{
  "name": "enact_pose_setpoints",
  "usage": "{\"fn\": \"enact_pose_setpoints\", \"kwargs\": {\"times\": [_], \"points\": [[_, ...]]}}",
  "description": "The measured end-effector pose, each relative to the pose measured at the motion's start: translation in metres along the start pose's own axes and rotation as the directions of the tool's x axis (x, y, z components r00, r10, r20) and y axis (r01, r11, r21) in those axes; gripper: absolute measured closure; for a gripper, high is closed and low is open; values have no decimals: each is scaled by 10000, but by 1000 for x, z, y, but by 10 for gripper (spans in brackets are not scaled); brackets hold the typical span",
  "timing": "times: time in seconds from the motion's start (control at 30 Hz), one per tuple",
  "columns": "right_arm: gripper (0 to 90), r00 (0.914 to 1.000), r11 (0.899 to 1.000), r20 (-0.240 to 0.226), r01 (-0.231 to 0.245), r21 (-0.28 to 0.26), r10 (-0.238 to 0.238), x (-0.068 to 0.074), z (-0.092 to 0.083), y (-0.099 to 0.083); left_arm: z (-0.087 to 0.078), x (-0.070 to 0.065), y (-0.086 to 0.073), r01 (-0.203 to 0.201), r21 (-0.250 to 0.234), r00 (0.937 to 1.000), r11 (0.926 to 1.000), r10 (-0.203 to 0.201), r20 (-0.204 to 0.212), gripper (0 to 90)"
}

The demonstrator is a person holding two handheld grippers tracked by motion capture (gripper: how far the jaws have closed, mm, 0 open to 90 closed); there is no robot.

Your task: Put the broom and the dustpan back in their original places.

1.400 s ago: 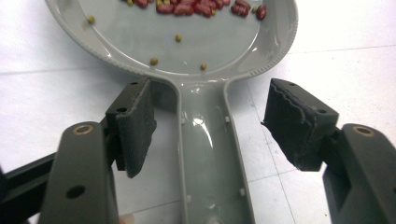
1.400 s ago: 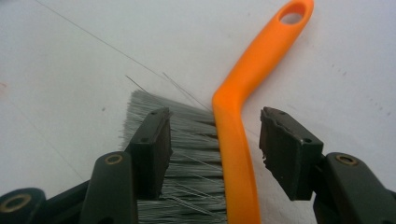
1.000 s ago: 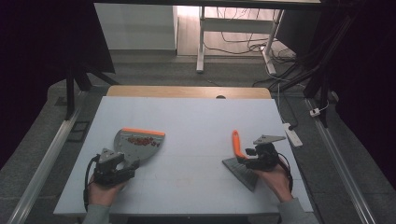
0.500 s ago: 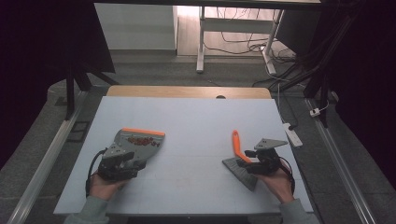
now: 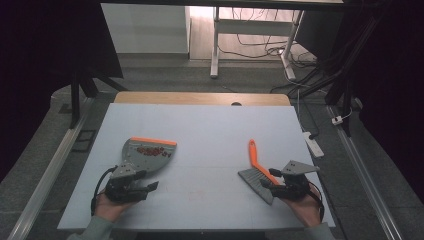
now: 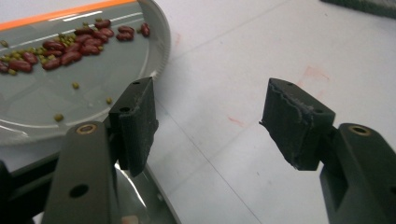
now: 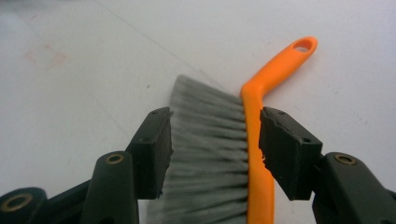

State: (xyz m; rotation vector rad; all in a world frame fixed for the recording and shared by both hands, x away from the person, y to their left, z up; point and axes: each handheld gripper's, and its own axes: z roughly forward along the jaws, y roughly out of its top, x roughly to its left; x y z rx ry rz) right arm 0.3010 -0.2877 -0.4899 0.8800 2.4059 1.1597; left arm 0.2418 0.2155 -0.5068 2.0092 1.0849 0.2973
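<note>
- The brush lies flat on the table at the right, grey bristles toward the person, orange handle pointing away.
- The right gripper straddles the brush head: one pad sits at the bristle edge, the other just beside the orange spine. The jaws stand fairly wide and I judge they are not pressing yet.
- To grip well, bring the pads in across the stiff orange spine rather than the soft bristles alone; bristles would give and let the brush twist.
- Keep the gripper low and level with the table so the brush does not tip as the pads close.
- The dustpan rests well apart at the left, its orange lip away from the person, with red beans and small green ones gathered near that lip.
- The left gripper hangs just beside the pan's near edge, jaws wide, nothing between them.
- Any nudge there could spill the beans, so the left hand should stay clear or hold the pan handle squarely.
</note>
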Motion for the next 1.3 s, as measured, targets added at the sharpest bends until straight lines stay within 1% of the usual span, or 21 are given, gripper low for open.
{"fn": "enact_pose_setpoints", "kwargs": {"times": [0.13, 0.27, 0.43, 0.83, 1.07, 1.3], "points": [[446, 9998, 9998, -34, 182, -7, -182, 0, -2, -7, -1, -1, -3, 15, 56, 10000, 10000, -15, -13, 360], [446, 9999, 9998, -165, 9, -194, -13, -3, -3, -7, 0, 0, -3, 44, 78, 10000, 10000, -44, -5, 360], [446, 9997, 9996, -227, 125, -241, -130, -2, -2, -5, 1, 0, -3, 66, 84, 10000, 9999, -66, -14, 359], [446, 9998, 9996, -115, 179, -241, -182, -3, -3, -4, 0, 0, -2, 112, 43, 9999, 9999, -112, -95, 359], [446, 9995, 9992, -48, 314, -231, -315, -1, -3, -3, 0, 0, -2, 134, 83, 9999, 9999, -134, -36, 358], [446, 9994, 9991, -48, 339, -236, -340, 0, -4, -2, 0, 0, -2, 137, 75, 9999, 9999, -137, -60, 356]]}}
